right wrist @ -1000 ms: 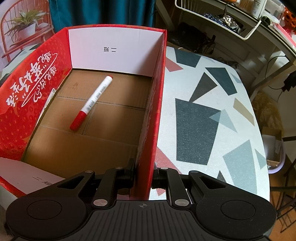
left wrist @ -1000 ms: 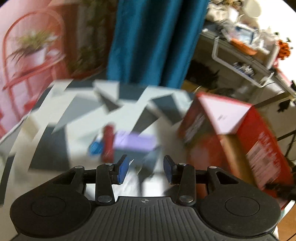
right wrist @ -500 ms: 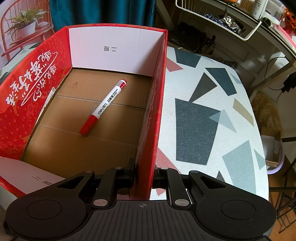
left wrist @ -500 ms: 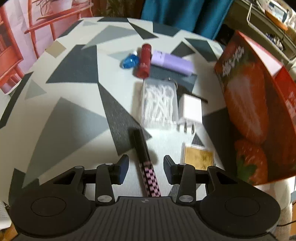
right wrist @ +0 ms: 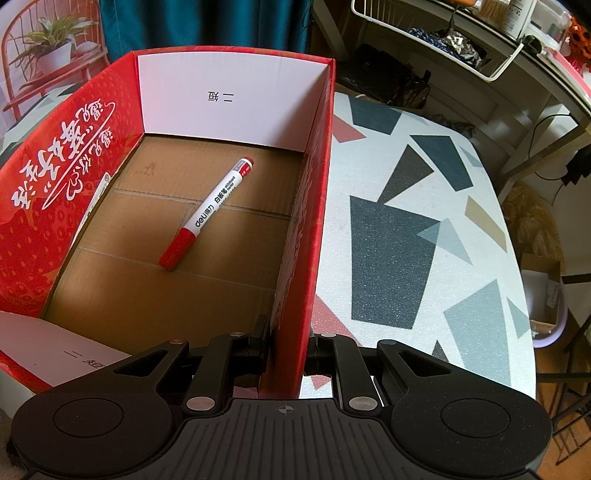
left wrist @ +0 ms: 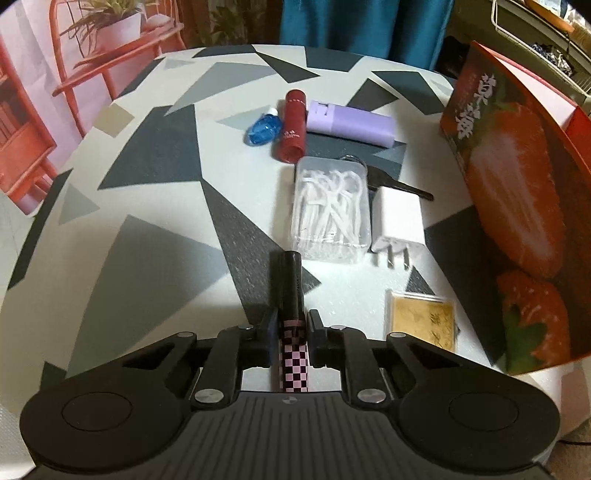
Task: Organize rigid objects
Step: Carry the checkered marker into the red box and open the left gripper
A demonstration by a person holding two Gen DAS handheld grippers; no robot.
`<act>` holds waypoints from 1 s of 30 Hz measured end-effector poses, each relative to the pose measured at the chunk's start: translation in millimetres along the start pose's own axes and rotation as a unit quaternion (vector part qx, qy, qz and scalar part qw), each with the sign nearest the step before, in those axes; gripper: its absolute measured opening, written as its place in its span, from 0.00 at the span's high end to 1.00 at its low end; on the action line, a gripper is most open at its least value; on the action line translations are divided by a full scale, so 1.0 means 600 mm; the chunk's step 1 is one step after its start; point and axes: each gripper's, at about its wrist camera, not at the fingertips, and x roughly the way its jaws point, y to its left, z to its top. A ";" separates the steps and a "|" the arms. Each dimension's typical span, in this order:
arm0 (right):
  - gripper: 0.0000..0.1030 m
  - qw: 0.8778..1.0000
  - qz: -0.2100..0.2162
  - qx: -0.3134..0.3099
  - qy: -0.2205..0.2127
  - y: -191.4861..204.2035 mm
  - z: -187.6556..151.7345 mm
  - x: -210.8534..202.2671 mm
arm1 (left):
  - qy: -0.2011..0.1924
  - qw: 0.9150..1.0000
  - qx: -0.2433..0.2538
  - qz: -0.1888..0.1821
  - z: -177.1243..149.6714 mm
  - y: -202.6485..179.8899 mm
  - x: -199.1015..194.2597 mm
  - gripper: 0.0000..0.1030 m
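My left gripper (left wrist: 291,325) is shut on a black pen with a pink checkered barrel (left wrist: 291,288) that lies on the patterned table (left wrist: 147,236). Beyond it lie a clear box of floss picks (left wrist: 331,208), a white plug adapter (left wrist: 397,218), a gold card (left wrist: 421,317), a dark red tube (left wrist: 292,127), a purple case (left wrist: 351,123) and a small blue bottle (left wrist: 263,129). My right gripper (right wrist: 288,341) is shut on the right wall of the red strawberry box (right wrist: 306,236). A red and white marker (right wrist: 208,212) lies on the box floor.
The red box (left wrist: 517,206) stands at the table's right side in the left wrist view. A black key-like tool (left wrist: 400,186) lies behind the adapter. Red chairs (left wrist: 92,70) and a teal curtain (left wrist: 362,26) stand beyond the table. Shelving (right wrist: 461,48) is at the far right.
My left gripper came down over the checkered pen and its jaws closed on it. The marker in the box rolled a little to the right. My right gripper kept still on the wall.
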 end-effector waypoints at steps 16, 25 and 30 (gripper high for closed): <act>0.87 1.000 0.000 0.000 0.000 0.000 0.000 0.000 | -0.058 0.998 0.001 -0.012 0.035 -0.010 -0.066 0.84; 0.87 1.000 0.000 0.000 0.000 0.001 0.000 0.000 | -0.081 0.997 0.005 -0.021 0.051 -0.020 -0.086 0.84; 0.87 1.000 0.000 0.000 0.000 0.001 0.001 0.000 | -0.096 0.995 0.010 -0.032 0.062 -0.024 -0.101 0.84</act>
